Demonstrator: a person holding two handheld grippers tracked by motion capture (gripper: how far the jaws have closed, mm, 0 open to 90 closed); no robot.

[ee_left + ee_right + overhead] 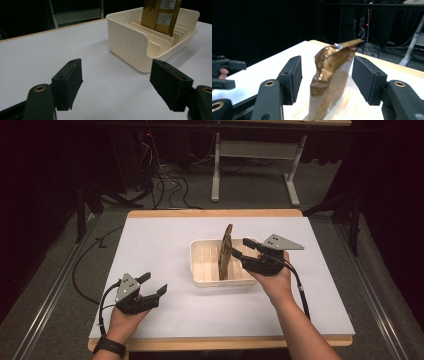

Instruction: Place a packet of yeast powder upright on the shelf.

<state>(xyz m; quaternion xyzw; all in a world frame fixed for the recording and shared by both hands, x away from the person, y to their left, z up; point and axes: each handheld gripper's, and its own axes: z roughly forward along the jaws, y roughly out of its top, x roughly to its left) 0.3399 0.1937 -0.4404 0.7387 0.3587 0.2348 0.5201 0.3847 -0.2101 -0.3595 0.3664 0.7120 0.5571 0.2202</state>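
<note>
A gold packet (pixel 226 251) stands upright in the slotted tray (pixel 200 276) mid-tabletop; the right gripper (pixel 241 248) straddles it, jaws released. The left gripper (pixel 154 285), near the front edge, is spread wide.

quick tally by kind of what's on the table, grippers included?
Cream slotted rack: 1
Gold-brown packet, standing in the rack: 1
Grippers: 2, left gripper, right gripper
Total: 4

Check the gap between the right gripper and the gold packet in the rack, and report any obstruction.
Nothing visible blocks it. The right gripper is open, its fingers on either side of the gold packet, which stands upright in the cream slotted rack.
</note>
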